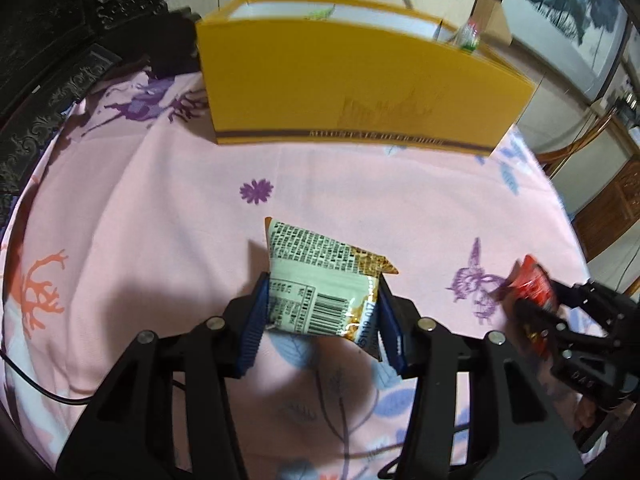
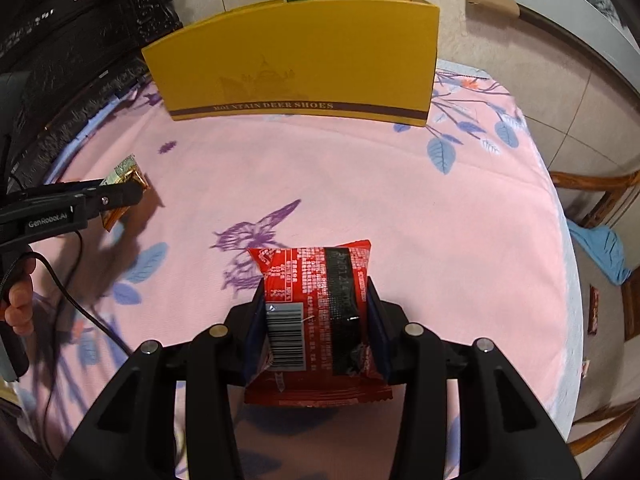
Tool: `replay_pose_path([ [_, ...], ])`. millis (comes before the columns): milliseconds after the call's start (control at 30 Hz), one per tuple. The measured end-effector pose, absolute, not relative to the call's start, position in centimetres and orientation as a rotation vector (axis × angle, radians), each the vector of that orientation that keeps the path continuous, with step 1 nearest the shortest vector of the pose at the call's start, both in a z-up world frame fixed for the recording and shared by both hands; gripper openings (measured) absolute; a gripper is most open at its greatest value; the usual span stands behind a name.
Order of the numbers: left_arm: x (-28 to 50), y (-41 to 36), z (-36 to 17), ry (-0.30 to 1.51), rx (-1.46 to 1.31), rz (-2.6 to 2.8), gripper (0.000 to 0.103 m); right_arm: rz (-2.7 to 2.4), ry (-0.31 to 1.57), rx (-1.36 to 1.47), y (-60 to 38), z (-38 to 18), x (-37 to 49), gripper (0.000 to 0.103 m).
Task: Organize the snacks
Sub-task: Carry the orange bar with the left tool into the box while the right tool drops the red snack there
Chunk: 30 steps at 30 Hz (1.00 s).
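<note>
Covering table — pink floral cloth (image 2: 320,184), yellow shoebox (image 2: 296,64) behind, tiled floor (image 2: 560,92).

We see our left hand-held gripper (image 1: 322,312) and right hand-held gripper (image 2: 316,316): black angular frames, silver round screws, ribbed blue pads, white "GenRobot.AI" lettering, thin black cable.

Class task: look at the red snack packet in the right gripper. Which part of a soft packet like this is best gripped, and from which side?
Grip the red snack packet across its puffed middle, from above, as the right gripper does: fingers on both long sides, crimped ends left free.
</note>
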State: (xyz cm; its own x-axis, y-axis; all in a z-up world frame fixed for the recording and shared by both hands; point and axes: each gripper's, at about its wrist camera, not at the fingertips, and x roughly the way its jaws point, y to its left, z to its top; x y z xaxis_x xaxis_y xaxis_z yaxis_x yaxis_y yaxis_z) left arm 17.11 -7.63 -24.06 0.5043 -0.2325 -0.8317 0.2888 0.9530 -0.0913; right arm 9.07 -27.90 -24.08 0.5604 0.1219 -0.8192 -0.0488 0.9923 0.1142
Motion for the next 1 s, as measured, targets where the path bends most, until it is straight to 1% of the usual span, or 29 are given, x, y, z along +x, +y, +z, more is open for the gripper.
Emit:
replay_pose_path([
  [200, 16.6, -6.2, -19.8, 0.916, 0.028, -0.333, 0.05, 0.107, 0.899, 0.077, -27.3, -20.7, 8.9, 0.045],
  [367, 17.8, -5.8, -15.3, 0.838, 0.014, -0.351, 0.05, 0.118, 0.804, 0.089, -27.9, -15.9, 10.1, 0.045],
  [467, 18.9, -6.3, -11.7, 0.772, 0.016, -0.393, 0.05, 0.132, 0.717, 0.082, -28.7, -11.4, 11.6, 0.045],
  [667, 23.2, -8.6, -4.1, 0.651, 0.018, -0.457, 0.051, 0.15, 0.564, 0.038, -30.1, -3.2, 15.3, 0.045],
  [733, 25.2, -9.5, -1.5, 0.617, 0.008, -0.456, 0.05, 0.158, 0.523, 0.032, -30.7, -0.8, 17.8, 0.045],
  [833, 28.6, -10.9, 1.5, 0.586, -0.033, -0.434, 0.051, 0.158, 0.486, 0.019, -31.0, 1.2, 20.8, 0.045],
  [900, 30.7, -11.7, 1.9, 0.597, -0.047, -0.427, 0.051, 0.158, 0.487, 0.044, -31.5, 1.5, 23.5, 0.045],
  [1000, 33.7, -13.1, -0.4, 0.656, -0.05, -0.368, 0.051, 0.153, 0.527, 0.093, -32.0, -0.5, 26.3, 0.045],
])
